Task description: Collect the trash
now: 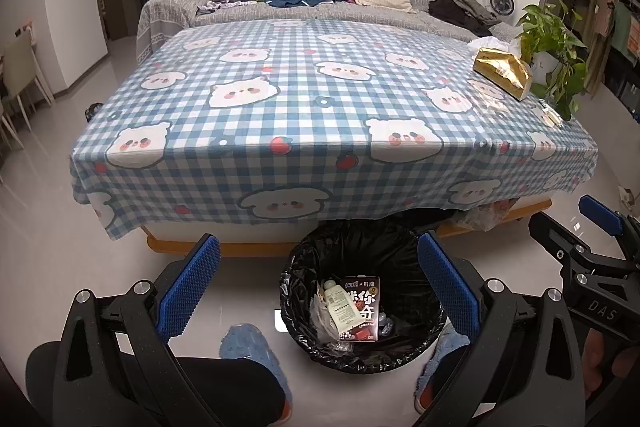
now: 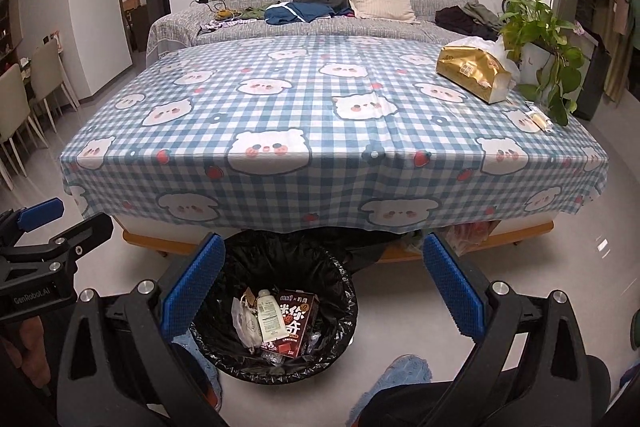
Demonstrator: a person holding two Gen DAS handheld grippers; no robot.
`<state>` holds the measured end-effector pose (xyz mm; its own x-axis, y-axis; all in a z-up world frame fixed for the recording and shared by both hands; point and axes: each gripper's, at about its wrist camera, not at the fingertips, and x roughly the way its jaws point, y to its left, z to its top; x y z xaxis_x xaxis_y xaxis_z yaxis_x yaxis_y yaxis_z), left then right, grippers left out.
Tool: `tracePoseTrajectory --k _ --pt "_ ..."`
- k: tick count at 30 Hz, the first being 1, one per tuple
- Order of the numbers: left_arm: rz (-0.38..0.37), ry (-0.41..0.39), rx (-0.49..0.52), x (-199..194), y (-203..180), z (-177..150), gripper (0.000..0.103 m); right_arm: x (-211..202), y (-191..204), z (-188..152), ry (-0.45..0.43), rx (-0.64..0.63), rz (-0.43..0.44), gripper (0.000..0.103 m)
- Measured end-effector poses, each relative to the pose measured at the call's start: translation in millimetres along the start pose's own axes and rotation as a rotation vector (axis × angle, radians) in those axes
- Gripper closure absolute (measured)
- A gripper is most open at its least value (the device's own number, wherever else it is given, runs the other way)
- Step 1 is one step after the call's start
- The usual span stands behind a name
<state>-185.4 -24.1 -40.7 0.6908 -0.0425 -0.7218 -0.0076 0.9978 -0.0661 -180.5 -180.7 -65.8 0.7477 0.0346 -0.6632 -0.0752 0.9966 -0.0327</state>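
A round bin with a black liner [image 1: 304, 307] [image 2: 344, 291] stands on the floor before the table. Inside lie a dark red carton [image 1: 366, 301] [image 2: 298, 321], a white tube [image 1: 340, 305] [image 2: 270, 315] and crumpled wrappers. My left gripper [image 1: 320, 287] hangs open above the bin, nothing between its blue pads. My right gripper [image 2: 324, 287] is open and empty too, over the bin's right side. Each gripper shows at the edge of the other's view. A small wrapped item [image 1: 554, 117] [image 2: 538, 119] lies near the table's right edge.
The table wears a blue checked cloth with bear faces [image 1: 320, 99] [image 2: 320, 107]. A gold tissue pack [image 1: 502, 73] [image 2: 474, 73] and a potted plant [image 1: 554, 55] [image 2: 540, 39] sit at its right. A sofa with a backpack stands behind. The person's blue slippers [image 1: 248, 347] flank the bin.
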Motion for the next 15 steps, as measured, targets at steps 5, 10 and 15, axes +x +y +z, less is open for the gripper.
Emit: tracePoseTrajectory --k 5,10,15 --pt "0.004 0.004 0.003 2.0 -0.5 -1.7 0.006 3.8 -1.5 -1.0 0.008 0.005 -0.001 0.007" --pt "0.004 0.008 0.005 4.6 0.3 -2.4 0.006 7.8 -0.9 -1.1 0.015 0.006 0.0 0.008" --pt "0.006 0.007 0.004 5.0 0.6 -2.3 0.006 9.7 0.4 -2.0 0.018 0.004 0.001 0.007"
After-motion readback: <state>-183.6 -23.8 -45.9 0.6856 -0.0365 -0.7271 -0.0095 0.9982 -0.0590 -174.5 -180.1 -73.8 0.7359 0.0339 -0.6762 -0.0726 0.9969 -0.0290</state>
